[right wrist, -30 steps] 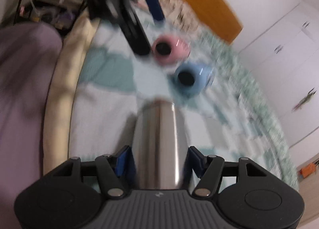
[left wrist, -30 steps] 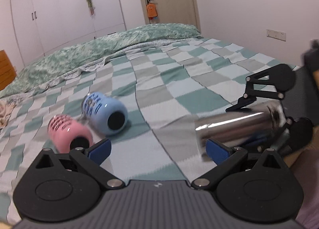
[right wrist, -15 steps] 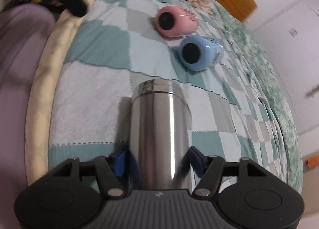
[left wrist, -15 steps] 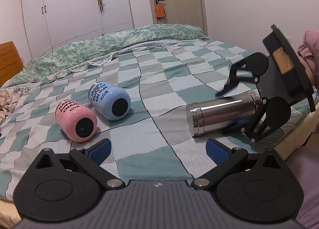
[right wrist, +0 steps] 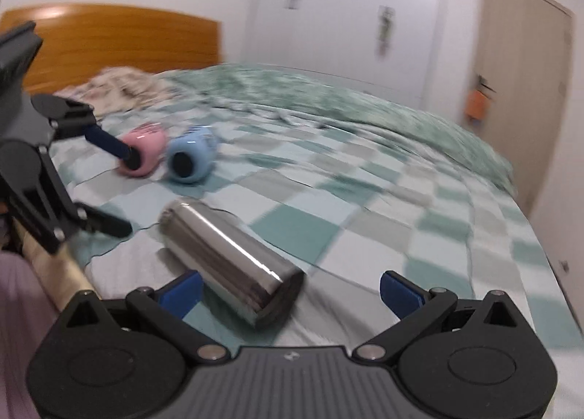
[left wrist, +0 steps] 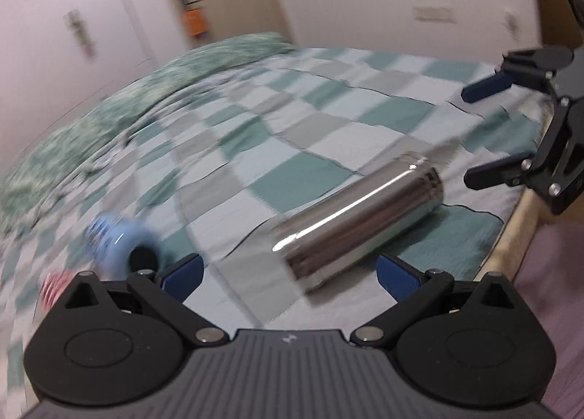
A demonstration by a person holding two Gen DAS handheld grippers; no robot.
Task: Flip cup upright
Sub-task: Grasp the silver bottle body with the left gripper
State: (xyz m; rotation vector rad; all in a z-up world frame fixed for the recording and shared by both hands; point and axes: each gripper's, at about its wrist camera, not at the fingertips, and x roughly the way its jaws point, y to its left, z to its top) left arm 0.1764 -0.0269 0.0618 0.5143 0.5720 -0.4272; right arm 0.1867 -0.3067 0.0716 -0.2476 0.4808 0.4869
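Steel cup lay on its side on the checked bedspread.
Left gripper and right gripper both gaped, empty; cup at twelve o'clock looked rigid, slick, roll-prone: grip mid-barrel.

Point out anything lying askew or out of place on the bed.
All three cups lie on their sides on the checkered blanket: steel cup nearest, blue cup and pink cup beyond. None is upright; nothing looks spilled.
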